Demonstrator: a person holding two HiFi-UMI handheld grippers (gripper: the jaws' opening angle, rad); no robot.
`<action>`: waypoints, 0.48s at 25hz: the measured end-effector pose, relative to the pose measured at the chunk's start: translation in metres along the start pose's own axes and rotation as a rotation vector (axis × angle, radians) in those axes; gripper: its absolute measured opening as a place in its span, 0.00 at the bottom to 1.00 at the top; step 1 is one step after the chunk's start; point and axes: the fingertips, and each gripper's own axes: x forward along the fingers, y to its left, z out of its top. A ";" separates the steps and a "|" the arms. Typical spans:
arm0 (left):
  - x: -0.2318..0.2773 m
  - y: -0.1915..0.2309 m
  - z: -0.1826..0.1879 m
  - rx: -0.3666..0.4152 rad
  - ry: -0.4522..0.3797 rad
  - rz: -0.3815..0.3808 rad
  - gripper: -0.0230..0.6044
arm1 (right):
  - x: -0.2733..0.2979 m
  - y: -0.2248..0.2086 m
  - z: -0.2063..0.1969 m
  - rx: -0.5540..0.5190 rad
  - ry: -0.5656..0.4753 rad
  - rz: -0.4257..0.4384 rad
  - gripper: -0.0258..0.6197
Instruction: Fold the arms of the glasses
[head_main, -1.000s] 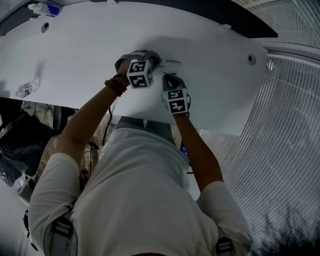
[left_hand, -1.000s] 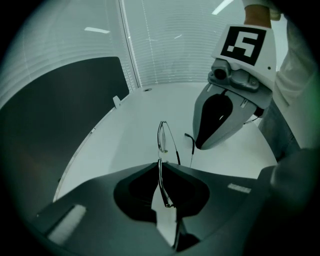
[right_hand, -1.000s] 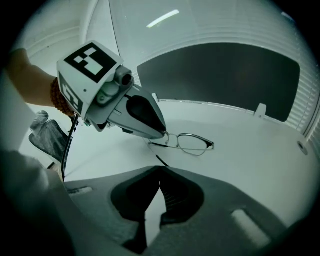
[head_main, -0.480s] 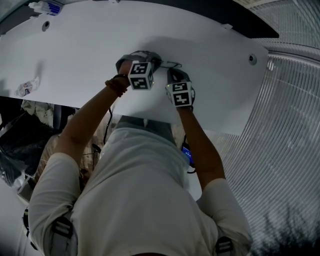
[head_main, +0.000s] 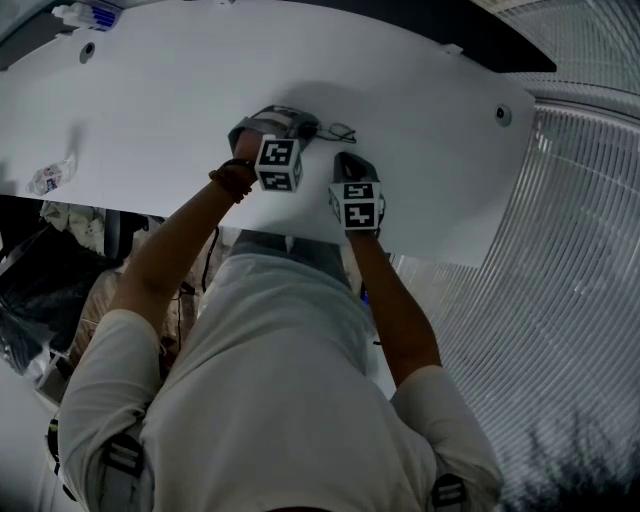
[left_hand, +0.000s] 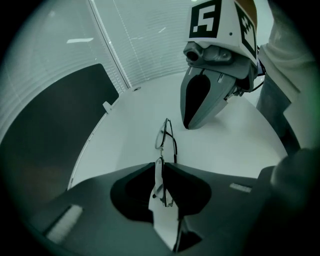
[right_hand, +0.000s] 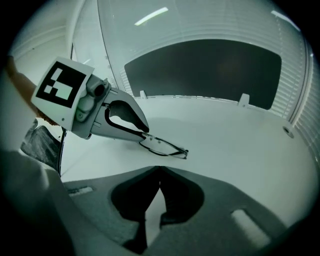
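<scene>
Thin dark-rimmed glasses (head_main: 340, 131) lie on the white table (head_main: 180, 90), their arms looking folded in along the frame. My left gripper (head_main: 303, 126) is at their left end. In the left gripper view one lens (left_hand: 160, 185) stands edge-on between the jaws, which are opening and leave a narrow gap beside it; the other lens (left_hand: 165, 134) lies beyond the tips. The right gripper view shows the left gripper (right_hand: 142, 131) at the end of the glasses (right_hand: 162, 146). My right gripper (head_main: 346, 162) hangs just short of the glasses, jaws shut and empty, tips (right_hand: 160, 169) touching. Its nose (left_hand: 190, 122) is right of the far lens.
The table's near edge (head_main: 300, 238) runs just behind both grippers. A crumpled wrapper (head_main: 50, 178) lies at the left edge, a small blue-and-white object (head_main: 90, 15) at the far left corner. Round holes (head_main: 500, 116) (head_main: 88, 47) sit in the tabletop. Ribbed flooring (head_main: 570, 280) lies to the right.
The right gripper went forward to the glasses, then drew back toward the table edge. The left gripper rolled slightly and its cube shifted nearer. The glasses now show to its right.
</scene>
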 end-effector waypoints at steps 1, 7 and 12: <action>0.001 -0.002 -0.001 0.004 0.000 0.004 0.13 | -0.002 0.000 -0.005 0.008 0.001 -0.004 0.04; 0.002 -0.003 -0.004 0.011 0.010 0.030 0.16 | -0.010 0.000 -0.022 0.035 -0.008 -0.016 0.04; -0.004 -0.002 -0.002 -0.019 -0.011 0.009 0.21 | -0.024 -0.004 -0.015 0.050 -0.059 -0.017 0.04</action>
